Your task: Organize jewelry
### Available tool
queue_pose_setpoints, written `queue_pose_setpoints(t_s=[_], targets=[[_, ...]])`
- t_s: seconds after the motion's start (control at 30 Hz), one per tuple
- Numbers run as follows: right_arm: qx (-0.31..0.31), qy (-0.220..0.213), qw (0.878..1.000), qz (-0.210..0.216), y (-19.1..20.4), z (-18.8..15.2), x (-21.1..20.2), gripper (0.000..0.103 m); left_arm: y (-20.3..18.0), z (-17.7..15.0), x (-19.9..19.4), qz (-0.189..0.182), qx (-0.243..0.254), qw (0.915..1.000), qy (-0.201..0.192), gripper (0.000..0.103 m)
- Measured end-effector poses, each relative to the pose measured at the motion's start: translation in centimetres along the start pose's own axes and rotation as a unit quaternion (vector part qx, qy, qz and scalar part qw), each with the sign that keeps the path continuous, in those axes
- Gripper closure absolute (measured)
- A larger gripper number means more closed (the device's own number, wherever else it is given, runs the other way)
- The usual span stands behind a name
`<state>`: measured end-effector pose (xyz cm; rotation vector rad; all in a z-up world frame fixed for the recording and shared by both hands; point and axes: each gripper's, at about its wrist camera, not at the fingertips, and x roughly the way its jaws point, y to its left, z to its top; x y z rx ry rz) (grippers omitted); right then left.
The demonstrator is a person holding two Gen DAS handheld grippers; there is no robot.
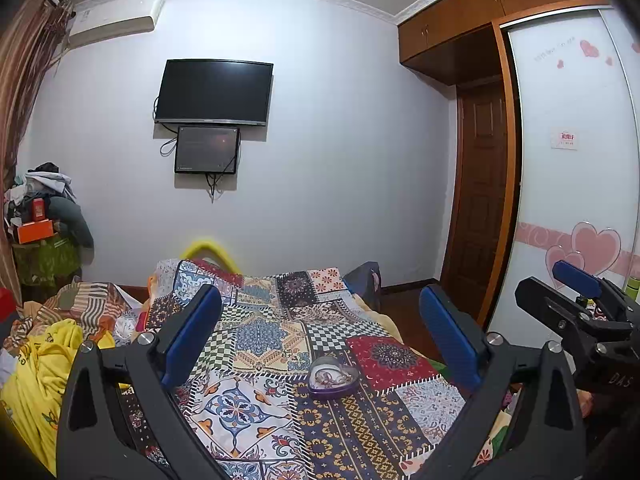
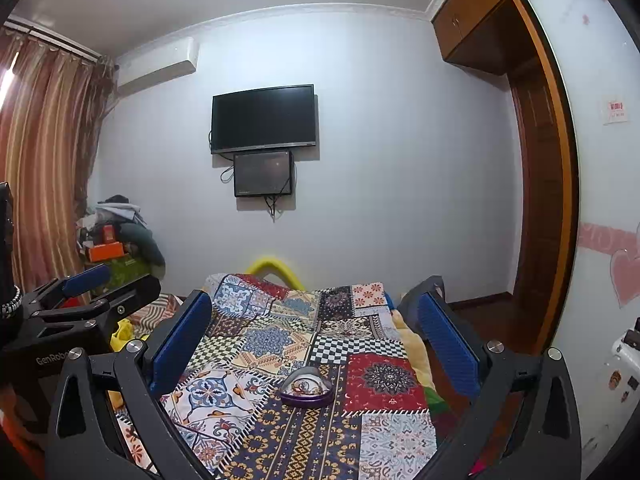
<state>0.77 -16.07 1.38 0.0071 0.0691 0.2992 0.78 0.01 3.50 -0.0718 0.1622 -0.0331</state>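
On the patchwork quilt covering the bed sits a purple heart-shaped box with a clear lid, what looks like tangled jewelry visible through it. It lies between and beyond the fingers of both tongs, touched by neither. The left gripper has its 2 blue pads spread wide and holds nothing; the right gripper is equally wide open and empty, hovering side by side with the left above the bedding. The risks ahead look plain: the quilt is soft and uneven, so pressing on the box could tip or sink it, and the smooth domed lid may slip out of a pinch. If the lid pops off abruptly, the contents could scatter into the busy pattern and be hard to find.
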Motion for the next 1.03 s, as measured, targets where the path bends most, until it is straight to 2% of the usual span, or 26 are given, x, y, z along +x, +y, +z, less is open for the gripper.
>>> queue_pose_setpoints(t_s=[1.03], targets=[[0.007,0.0,1.0,-0.003,-0.35,-0.17,0.01,0.001,-0.48,-0.31,0.47,-0.01,0.004,0.9999,0.009,0.002]])
